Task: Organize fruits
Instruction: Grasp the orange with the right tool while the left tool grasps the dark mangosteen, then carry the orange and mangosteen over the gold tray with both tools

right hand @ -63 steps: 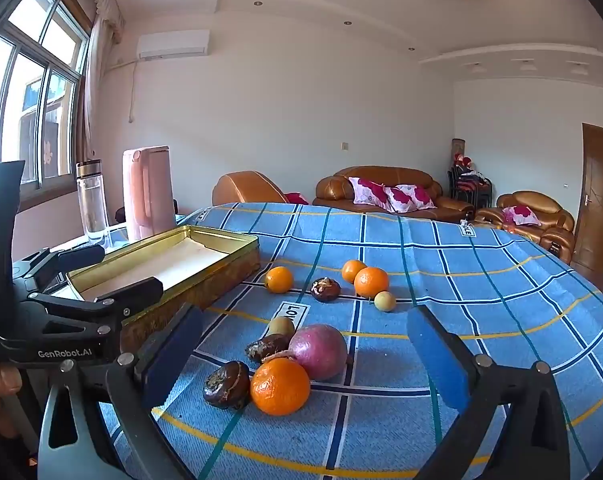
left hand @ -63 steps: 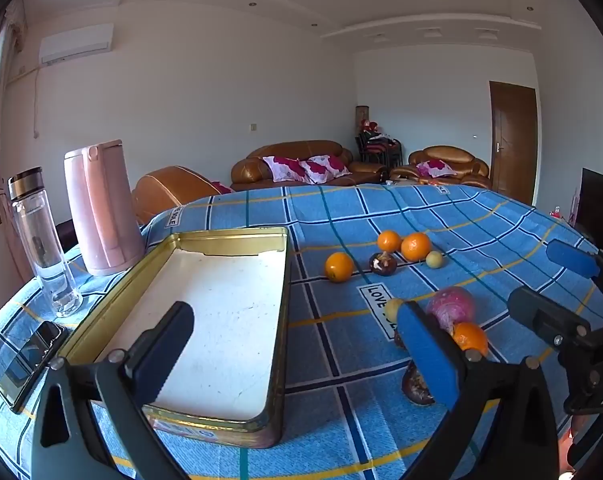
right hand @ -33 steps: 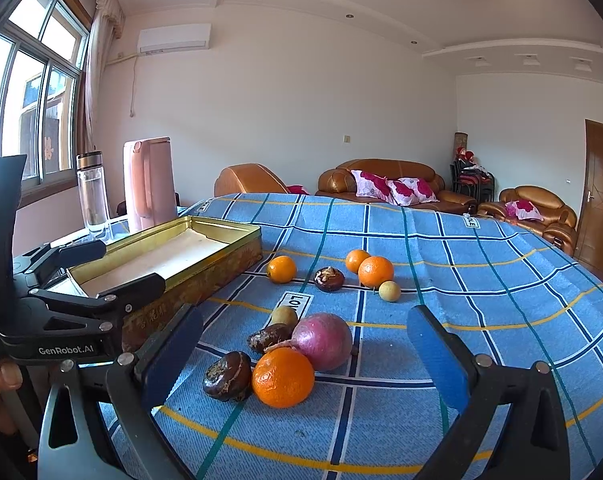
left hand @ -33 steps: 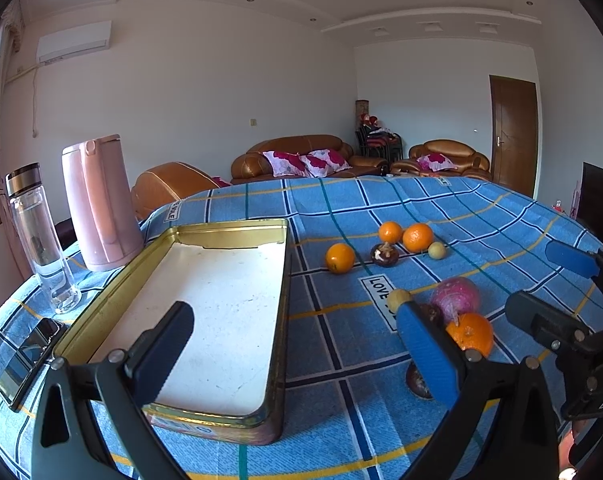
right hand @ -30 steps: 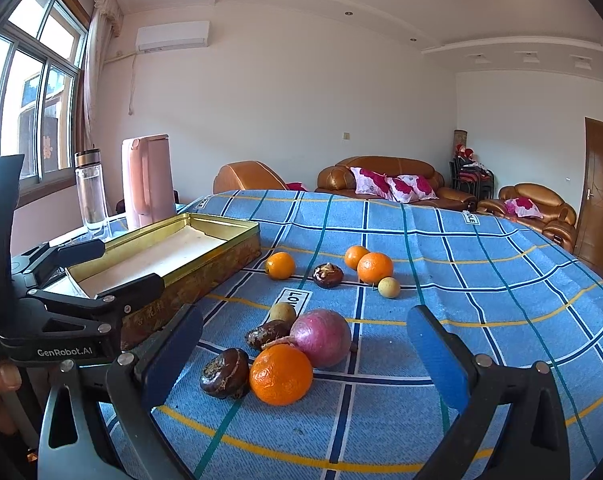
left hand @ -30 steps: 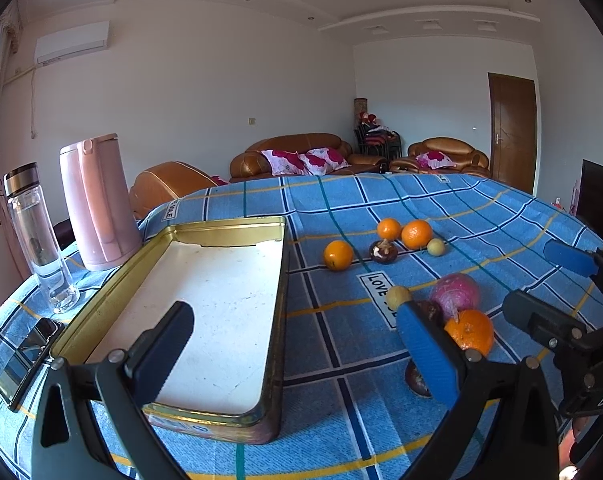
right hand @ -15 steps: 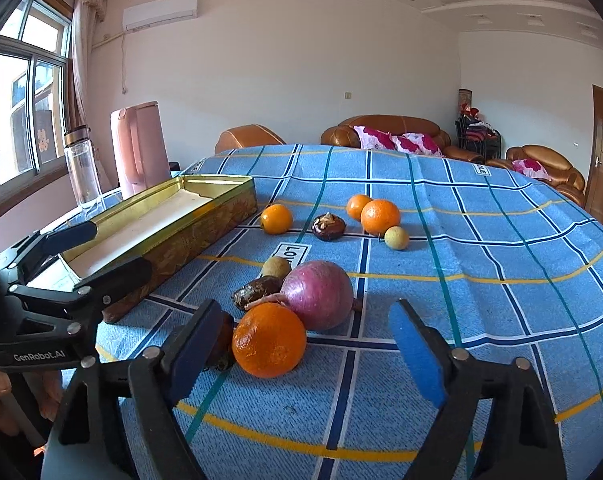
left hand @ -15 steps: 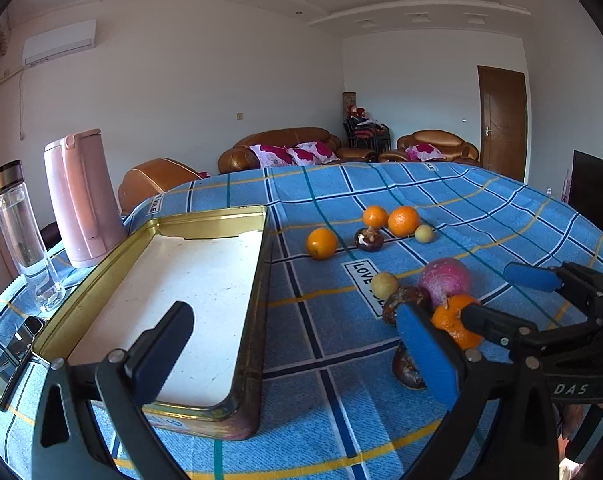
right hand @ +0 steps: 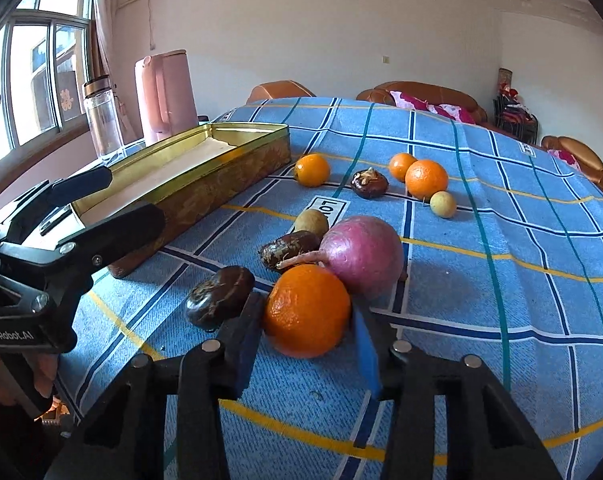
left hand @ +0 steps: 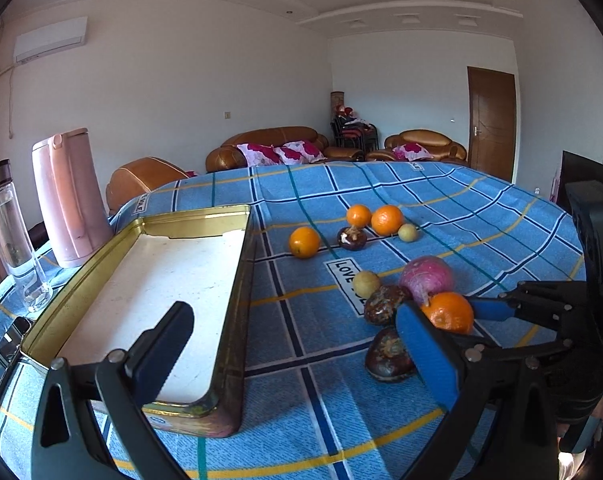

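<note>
The nearest orange [right hand: 307, 312] lies on the blue checked cloth against a purple-red round fruit [right hand: 365, 256]. My right gripper [right hand: 307, 322] is closing on that orange, and both blue pads touch its sides. From the left wrist view the same orange [left hand: 447, 312] shows between the right gripper's fingers. Two dark brown fruits [right hand: 219, 296] and a small yellow one [right hand: 311, 222] lie beside it. Further back sit three more oranges [right hand: 426, 179]. My left gripper [left hand: 293, 320] stands open, holding nothing, over the near corner of the gold tin tray [left hand: 237, 320].
A pink kettle [left hand: 69, 196] and a glass bottle [left hand: 7, 232] stand left of the tray. A phone [left hand: 1, 356] lies at the table's near left edge. A hand [right hand: 41, 376] holds the left gripper. Sofas stand beyond the table.
My right gripper dropped and tipped down toward the nearest orange. Its jaws went from wide open to closed against the orange's sides. The left gripper hardly moved.
</note>
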The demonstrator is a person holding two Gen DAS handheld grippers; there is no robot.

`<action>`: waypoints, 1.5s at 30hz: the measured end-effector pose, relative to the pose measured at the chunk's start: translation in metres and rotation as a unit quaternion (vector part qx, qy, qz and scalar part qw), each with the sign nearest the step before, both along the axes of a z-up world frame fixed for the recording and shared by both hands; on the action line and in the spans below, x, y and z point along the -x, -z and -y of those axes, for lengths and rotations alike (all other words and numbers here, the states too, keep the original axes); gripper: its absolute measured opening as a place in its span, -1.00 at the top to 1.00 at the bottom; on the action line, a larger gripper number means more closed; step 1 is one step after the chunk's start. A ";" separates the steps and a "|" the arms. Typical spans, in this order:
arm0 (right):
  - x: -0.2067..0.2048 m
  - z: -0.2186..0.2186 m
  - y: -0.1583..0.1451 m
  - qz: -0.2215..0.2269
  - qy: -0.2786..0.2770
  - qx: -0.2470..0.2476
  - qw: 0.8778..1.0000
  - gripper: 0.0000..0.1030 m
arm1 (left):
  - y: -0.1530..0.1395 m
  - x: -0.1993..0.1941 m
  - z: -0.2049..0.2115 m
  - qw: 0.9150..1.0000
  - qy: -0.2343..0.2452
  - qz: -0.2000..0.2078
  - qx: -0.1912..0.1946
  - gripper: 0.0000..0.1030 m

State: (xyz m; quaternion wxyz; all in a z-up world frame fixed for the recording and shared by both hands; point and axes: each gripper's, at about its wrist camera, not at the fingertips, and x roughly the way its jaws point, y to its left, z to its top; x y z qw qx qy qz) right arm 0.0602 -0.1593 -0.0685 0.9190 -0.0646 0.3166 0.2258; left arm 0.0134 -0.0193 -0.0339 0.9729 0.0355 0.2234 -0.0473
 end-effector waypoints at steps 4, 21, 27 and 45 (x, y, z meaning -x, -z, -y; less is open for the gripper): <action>0.006 0.008 -0.004 0.012 -0.002 -0.013 1.000 0.14 | 0.001 0.003 0.010 1.000 0.019 -0.002 -0.009 -1.00; 0.022 0.047 -0.013 0.057 0.049 -0.032 0.997 0.14 | 0.026 -0.020 0.056 0.990 0.092 -0.100 -0.030 -0.54; 0.022 0.047 -0.009 0.056 0.044 -0.034 0.997 0.14 | 0.032 -0.032 0.057 0.984 0.108 -0.140 -0.011 -0.13; 0.028 0.037 -0.018 0.083 0.019 -0.038 0.996 0.14 | 0.020 -0.020 0.035 0.990 0.107 -0.092 0.024 0.08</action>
